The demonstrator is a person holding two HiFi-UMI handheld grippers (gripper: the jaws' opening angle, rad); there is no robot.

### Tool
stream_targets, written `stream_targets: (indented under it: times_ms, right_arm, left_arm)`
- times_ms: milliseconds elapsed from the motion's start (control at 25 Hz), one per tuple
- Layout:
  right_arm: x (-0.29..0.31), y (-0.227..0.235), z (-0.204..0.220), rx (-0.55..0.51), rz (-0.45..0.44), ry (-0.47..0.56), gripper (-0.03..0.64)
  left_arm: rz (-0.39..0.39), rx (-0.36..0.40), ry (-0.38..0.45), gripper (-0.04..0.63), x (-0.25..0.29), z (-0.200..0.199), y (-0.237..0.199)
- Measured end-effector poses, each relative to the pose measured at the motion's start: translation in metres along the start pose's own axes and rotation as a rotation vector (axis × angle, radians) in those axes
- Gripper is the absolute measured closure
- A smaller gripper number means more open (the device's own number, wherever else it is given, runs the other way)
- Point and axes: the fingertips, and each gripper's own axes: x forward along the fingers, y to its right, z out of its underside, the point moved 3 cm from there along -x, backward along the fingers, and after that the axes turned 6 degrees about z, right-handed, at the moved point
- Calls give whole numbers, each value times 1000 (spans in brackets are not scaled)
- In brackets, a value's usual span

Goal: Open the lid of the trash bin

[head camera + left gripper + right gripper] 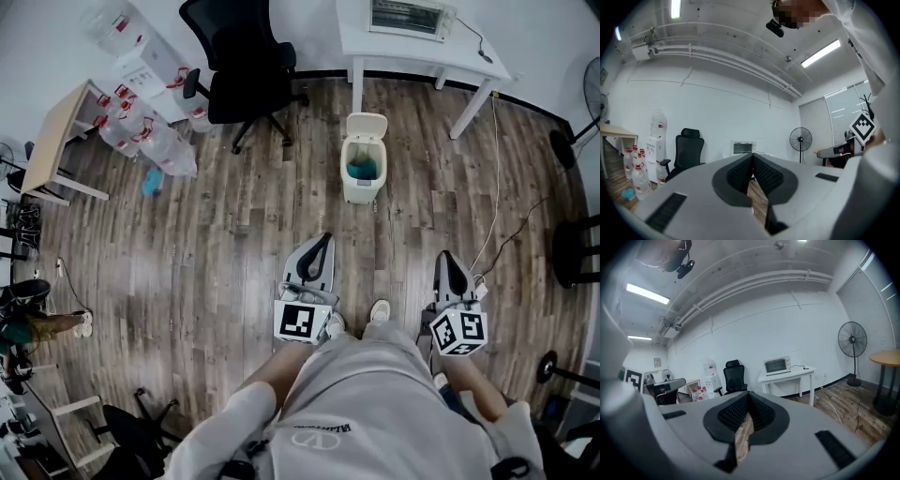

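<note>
Jaws forward: left gripper (322,238), right gripper (448,256).

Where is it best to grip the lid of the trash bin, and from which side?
Probably the free top edge of the lid, coming from the near side over the trash bin. The lid already stands raised at the far rim, so the hinge is there and that edge is clear.

Bright ceiling strip lights (820,53) — soft shadows, sharp frames — fisheye-warped, dark-vignetted edges.
</note>
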Motion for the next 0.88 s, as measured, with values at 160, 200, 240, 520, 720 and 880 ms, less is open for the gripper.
stream_targets:
  times_ms: [160, 200, 240, 520, 720, 880]
  right_arm:
    - [-7, 11, -6, -8, 11, 21, 601]
    - [-8, 16, -8, -8, 10, 28, 601]
    - [-11, 21, -11, -9, 9, 33, 601]
    - [-23, 42, -22, -26, -1, 59, 601]
    - [-31, 34, -26, -24, -46, 73, 601]
    - [-39, 32, -25, -24, -53, 77, 602]
  left_arm:
    - [-25, 47, 17, 594, -10, -10, -4]
    - [-38, 68, 21, 594, -13, -12, -5]
    - [-50, 86, 25, 594, -15, -13, -5]
    - [-85, 104, 63, 594, -14, -20, 11]
    - [-75, 107, 65, 594, -17, -20, 20]
    - [-75, 107, 67, 594, -20, -20, 25]
